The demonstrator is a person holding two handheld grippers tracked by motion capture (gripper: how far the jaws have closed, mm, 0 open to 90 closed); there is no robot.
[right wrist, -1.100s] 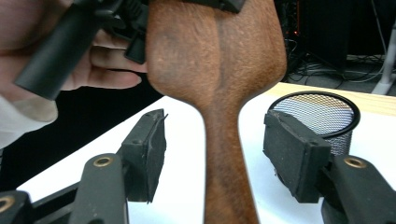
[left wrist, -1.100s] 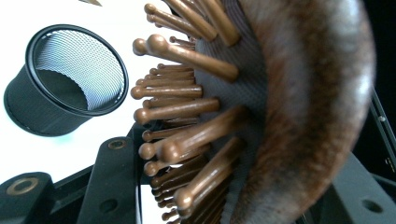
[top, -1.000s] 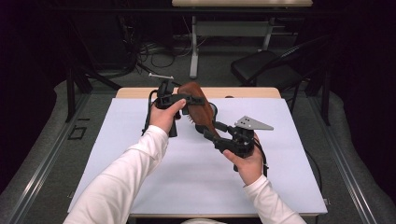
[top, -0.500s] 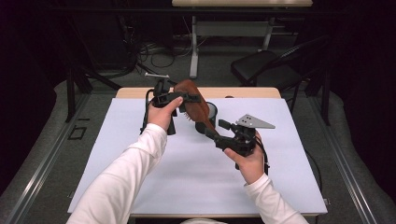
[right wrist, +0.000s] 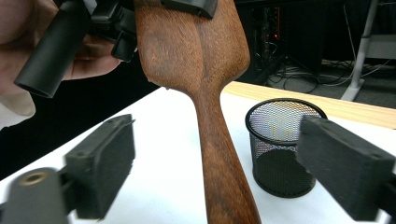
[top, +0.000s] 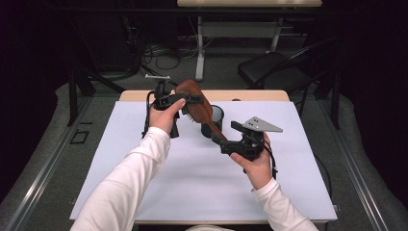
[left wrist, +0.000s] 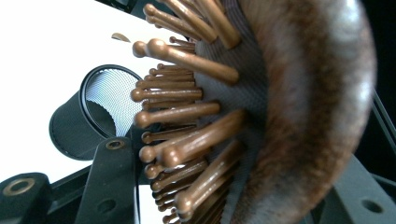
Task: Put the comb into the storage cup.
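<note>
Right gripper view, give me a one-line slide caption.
Right gripper open around a wooden hairbrush's handle, left gripper clamping the head, mesh cup behind.

Long white sleeves cover both forearms, entering at the bottom of the high view. The left gripper [top: 188, 99] and right gripper [top: 222, 134] are matte black, the right topped by a grey three-cornered plate [top: 262, 124]. Brass-ringed screw holes mark the jaws.
</note>
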